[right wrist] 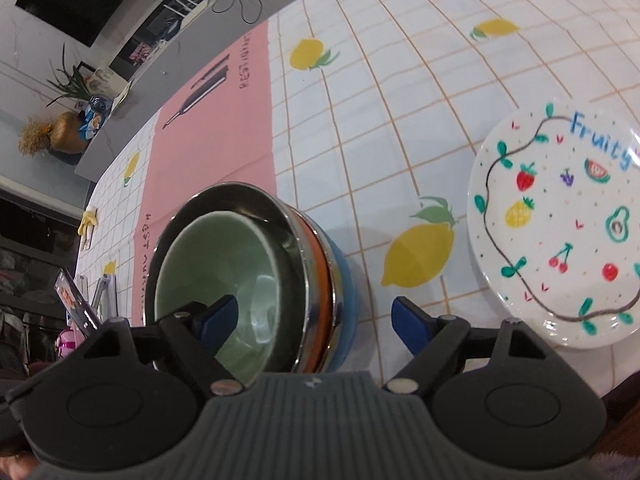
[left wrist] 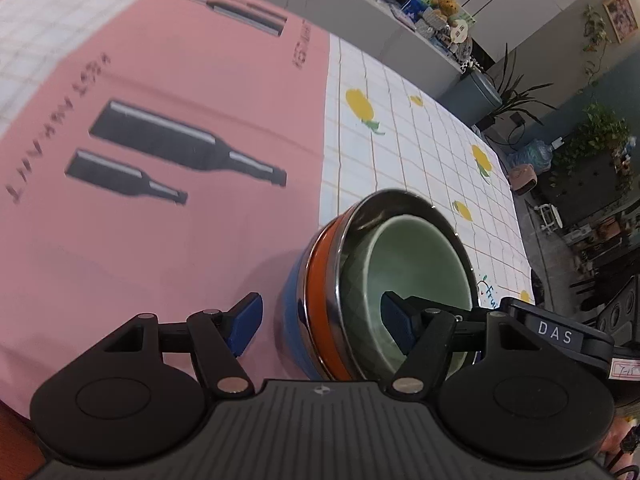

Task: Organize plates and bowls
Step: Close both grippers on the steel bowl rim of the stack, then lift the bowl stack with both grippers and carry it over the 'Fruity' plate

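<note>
Both grippers, left gripper and right gripper, gape wide and empty astride opposite rims of the nested bowl stack beside the fruit plate; likely pre-grasp, next clamp rims together, lift level.

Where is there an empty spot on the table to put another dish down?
Bare cloth lies between the stacked bowls and the fruit plate, around the lemon print. The pink mat left of the bowls is also free. Right at the bowls it is crowded: both open grippers straddle the rims.
</note>
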`<state>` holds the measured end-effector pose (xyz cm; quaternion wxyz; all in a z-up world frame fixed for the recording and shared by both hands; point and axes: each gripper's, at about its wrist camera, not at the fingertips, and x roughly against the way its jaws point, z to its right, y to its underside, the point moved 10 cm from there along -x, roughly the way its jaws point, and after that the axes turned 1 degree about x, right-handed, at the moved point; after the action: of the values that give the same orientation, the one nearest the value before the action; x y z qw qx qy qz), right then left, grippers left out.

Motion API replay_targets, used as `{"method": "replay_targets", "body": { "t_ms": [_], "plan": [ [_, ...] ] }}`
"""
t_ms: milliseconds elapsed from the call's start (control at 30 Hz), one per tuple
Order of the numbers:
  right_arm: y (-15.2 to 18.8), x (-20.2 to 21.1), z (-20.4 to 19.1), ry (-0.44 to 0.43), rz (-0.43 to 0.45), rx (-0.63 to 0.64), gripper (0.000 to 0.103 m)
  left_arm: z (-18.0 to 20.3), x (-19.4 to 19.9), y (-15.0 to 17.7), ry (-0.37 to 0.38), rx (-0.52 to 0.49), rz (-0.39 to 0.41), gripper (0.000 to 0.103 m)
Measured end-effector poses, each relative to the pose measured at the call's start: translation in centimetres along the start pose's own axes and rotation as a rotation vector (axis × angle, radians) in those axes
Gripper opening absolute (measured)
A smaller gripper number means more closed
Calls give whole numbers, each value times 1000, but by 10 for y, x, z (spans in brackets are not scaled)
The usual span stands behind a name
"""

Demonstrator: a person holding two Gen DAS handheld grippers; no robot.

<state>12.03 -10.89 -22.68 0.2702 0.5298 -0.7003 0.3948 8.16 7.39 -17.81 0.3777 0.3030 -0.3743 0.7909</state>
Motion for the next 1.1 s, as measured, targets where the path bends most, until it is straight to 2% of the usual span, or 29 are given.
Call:
{"method": "replay_targets", "body": {
  "t_ms": [167, 300, 467, 533, 833, 1100],
  "plan": [
    [1, -11, 1, 3, -24, -12, 78, -4, -9, 4, 6, 34, -22, 74],
    [1, -19, 3, 6, -39, -20, 74, -10, -15, 5, 16, 79, -39, 73],
    [-3, -20, 3, -26, -34, -33, 68, -7, -19, 3, 37, 91, -33, 62],
    [-3, -20, 1, -53, -34, -43, 60, -6, -19, 3, 48, 98, -33, 55],
    [-4, -17, 9, -94, -42, -112, 54, -2, -19, 1, 11, 94, -30, 54],
    [-3, -14, 7, -106, -35, -103, 50, -2, -16, 1, -13, 82, -13, 54]
  ]
}}
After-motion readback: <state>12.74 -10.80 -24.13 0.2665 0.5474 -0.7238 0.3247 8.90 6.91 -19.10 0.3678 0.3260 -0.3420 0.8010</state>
